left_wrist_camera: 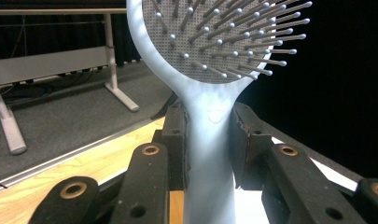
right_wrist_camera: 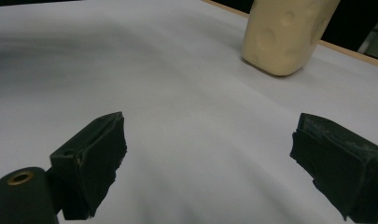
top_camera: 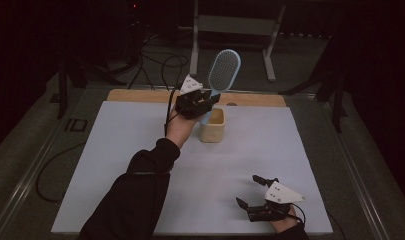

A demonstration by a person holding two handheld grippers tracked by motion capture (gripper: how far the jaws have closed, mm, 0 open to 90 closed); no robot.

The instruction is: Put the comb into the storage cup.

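Note:
A pale blue hairbrush [top_camera: 223, 72] with an oval bristled head stands upright, its handle [left_wrist_camera: 210, 154] clamped between the pads of my left gripper [top_camera: 206, 100]. The handle's lower end reaches down at the rim of a cream square cup [top_camera: 212, 125] on the white sheet; whether it is inside I cannot tell. In the left gripper view the brush head [left_wrist_camera: 214, 37] rises above the jaws. My right gripper [top_camera: 256, 191] rests open near the table's front right, nothing between its jaws. From the right gripper view the cream cup [right_wrist_camera: 287, 32] stands far ahead of the gripper [right_wrist_camera: 210, 158].
A white sheet [top_camera: 140, 170] covers most of the table, with a wooden strip [top_camera: 140, 96] along the far edge. Beyond it a grey metal frame [top_camera: 235, 25] stands on the floor and cables [top_camera: 160, 65] trail there. A dark sleeve [top_camera: 135, 195] crosses the sheet's left half.

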